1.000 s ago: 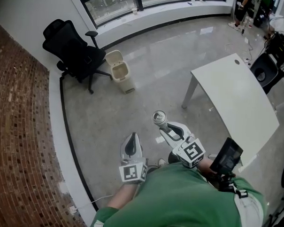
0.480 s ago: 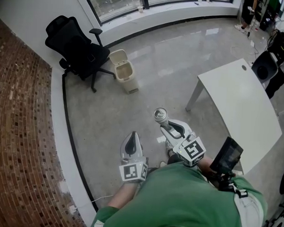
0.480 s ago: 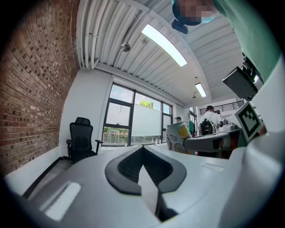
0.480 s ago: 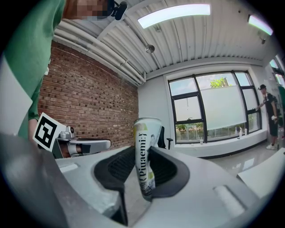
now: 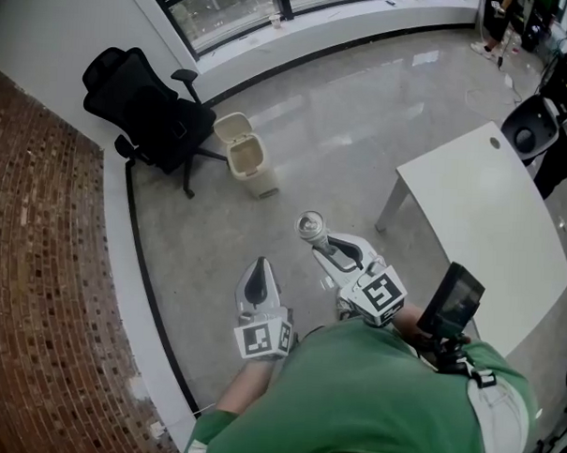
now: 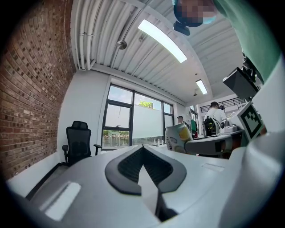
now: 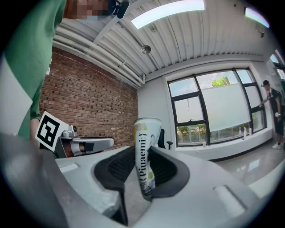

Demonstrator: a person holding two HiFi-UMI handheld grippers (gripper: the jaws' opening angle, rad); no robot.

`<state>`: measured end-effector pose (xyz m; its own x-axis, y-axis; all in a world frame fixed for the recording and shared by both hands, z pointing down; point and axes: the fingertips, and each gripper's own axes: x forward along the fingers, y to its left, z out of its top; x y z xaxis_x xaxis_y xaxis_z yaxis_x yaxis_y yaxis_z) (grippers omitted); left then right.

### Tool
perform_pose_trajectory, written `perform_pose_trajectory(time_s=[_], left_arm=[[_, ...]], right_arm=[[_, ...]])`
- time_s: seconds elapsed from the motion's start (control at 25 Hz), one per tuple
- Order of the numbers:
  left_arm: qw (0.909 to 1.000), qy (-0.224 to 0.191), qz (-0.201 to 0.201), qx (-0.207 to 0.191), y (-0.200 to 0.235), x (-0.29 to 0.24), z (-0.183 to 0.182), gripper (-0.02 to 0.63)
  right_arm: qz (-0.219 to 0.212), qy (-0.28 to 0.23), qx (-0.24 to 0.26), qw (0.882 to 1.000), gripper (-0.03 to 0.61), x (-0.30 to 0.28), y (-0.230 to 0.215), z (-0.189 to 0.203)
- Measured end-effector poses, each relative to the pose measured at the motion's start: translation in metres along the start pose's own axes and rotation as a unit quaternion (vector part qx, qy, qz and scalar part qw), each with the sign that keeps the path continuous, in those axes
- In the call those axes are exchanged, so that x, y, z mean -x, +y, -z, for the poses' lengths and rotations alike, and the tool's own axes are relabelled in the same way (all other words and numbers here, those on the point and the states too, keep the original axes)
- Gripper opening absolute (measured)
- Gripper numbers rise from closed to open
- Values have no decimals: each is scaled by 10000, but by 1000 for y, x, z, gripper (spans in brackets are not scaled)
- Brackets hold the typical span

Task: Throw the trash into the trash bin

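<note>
A beige lidded trash bin (image 5: 248,155) stands on the floor ahead, next to a black office chair. A drink can (image 5: 311,226) sits upright between the jaws of my right gripper (image 5: 322,239), which is shut on it; in the right gripper view the can (image 7: 145,156) is white with yellow-green print and my right gripper (image 7: 143,176) squeezes its sides. My left gripper (image 5: 258,284) is held lower and to the left, shut with nothing in it. In the left gripper view my left gripper (image 6: 143,162) has its jaws closed together, and the can (image 6: 179,138) shows to the right.
A black office chair (image 5: 143,115) stands left of the bin by the white wall. A white table (image 5: 485,221) is on the right. A brick wall (image 5: 37,285) runs along the left. People stand far off by the windows (image 7: 272,107).
The view has shifted a little; the bin and chair sit slightly lower and left in frame. Both grippers keep their pose and the can stays held.
</note>
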<state>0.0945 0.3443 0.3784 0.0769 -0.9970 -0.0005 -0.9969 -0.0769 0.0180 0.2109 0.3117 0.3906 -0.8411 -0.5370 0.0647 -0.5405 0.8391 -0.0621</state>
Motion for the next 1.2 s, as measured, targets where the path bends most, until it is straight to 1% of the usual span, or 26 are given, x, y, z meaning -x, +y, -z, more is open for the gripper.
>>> perform_pose_trajectory(time_s=[0.24, 0.44, 0.56, 0.68, 0.8, 0.92, 1.08, 1.2], left_arm=[[10000, 19, -71, -68, -4, -35, 3, 6], [9997, 16, -201, -114, -4, -55, 6, 6], [9994, 140, -288, -121, -2, -64, 10, 6], [9989, 216, -345, -227, 4, -68, 12, 5], [9984, 245, -430, -268, 19, -74, 13, 5], [9985, 232, -441, -208, 37, -81, 14, 6], [9991, 150, -365, -143, 63, -94, 11, 6], [9997, 58, -226, -97, 86, -105, 5, 6]], right_arm=[[-134, -31, -1, 9999, 109, -18, -33, 3], [-288, -29, -8, 9996, 109, -29, -50, 4], [-371, 14, -25, 9993, 109, -38, -56, 7], [-454, 80, -68, 9989, 109, -49, -53, 9], [-509, 147, -44, 9986, 109, -64, -50, 9], [-507, 213, 6, 9985, 109, -81, -49, 8], [-389, 295, 35, 9988, 109, -107, -49, 6], [-280, 300, 66, 9991, 109, -132, -46, 0]])
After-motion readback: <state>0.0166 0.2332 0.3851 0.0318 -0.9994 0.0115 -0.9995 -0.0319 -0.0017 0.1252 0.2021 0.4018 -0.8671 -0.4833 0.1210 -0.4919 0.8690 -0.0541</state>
